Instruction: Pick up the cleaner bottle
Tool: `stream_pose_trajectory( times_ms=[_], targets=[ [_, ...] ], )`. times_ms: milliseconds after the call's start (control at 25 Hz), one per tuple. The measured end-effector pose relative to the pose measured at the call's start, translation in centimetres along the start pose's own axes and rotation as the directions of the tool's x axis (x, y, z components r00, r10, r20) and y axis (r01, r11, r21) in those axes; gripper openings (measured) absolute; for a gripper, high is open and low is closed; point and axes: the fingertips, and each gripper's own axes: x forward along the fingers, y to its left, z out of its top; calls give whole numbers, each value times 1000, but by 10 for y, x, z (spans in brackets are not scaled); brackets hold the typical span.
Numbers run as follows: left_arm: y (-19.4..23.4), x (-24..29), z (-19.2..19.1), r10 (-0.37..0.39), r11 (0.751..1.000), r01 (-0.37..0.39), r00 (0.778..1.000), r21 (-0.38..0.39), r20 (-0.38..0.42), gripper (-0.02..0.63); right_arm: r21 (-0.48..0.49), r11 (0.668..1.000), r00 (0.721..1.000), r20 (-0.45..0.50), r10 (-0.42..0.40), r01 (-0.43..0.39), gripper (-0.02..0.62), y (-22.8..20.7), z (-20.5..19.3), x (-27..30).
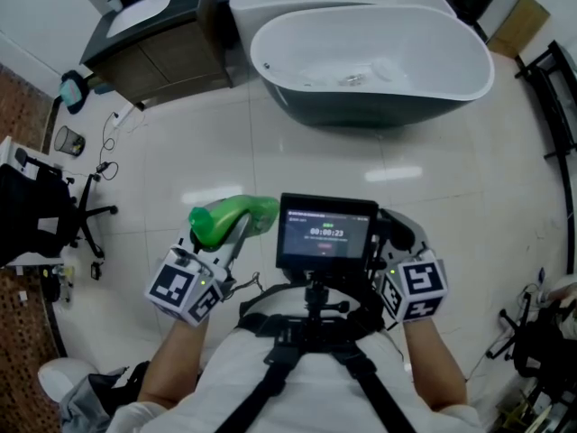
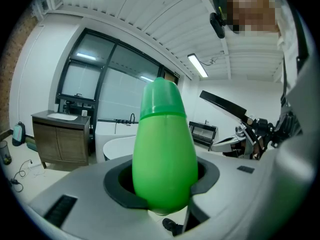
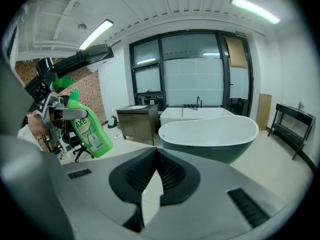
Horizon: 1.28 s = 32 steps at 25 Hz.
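Above the pale tiled floor (image 1: 180, 161), at the near left of the scene, the bright green plastic cleaner bottle (image 1: 215, 222) is held in the air by the left hand-held gripper (image 1: 242, 228). The jaws are pinched on the bottle's rounded body, one at each side, and its darker green cap is pointed away from the gripper. In the right gripper view the bottle is seen tilted, with its label showing. The right hand-held gripper (image 3: 156, 156) is kept at the near right, beside a small dark screen (image 1: 325, 233). Its jaws are pressed together at the tips, with nothing between them. A white oval bathtub with a dark outer wall (image 1: 361, 114) is seen farther off, and a wood-fronted vanity cabinet (image 1: 153, 57) at the far left.
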Motion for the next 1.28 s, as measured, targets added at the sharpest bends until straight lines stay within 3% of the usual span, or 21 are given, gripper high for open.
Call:
stream_pose_trajectory(
  times_ms=[600, 800, 1040, 1280],
  targets=[
    [-45, -28, -14, -26, 999, 26, 1000, 21, -13, 166, 8, 1000, 1000, 21, 12, -12, 9, 10, -25, -43],
    [-62, -20, -13, 9, 1000, -8, 1000, 22, -19, 166, -8, 999, 998, 18, 53, -53, 9, -5, -26, -52],
    [-116, -6, -15, 14, 1000, -14, 1000, 27, -21, 166, -12, 996, 996, 22, 91, -90, 9, -41, -40, -84],
    [-133, 2, -15, 18, 999, -17, 999, 35, -28, 166, -6, 992, 992, 10, 122, -122, 9, -52, -50, -89]
  ],
)
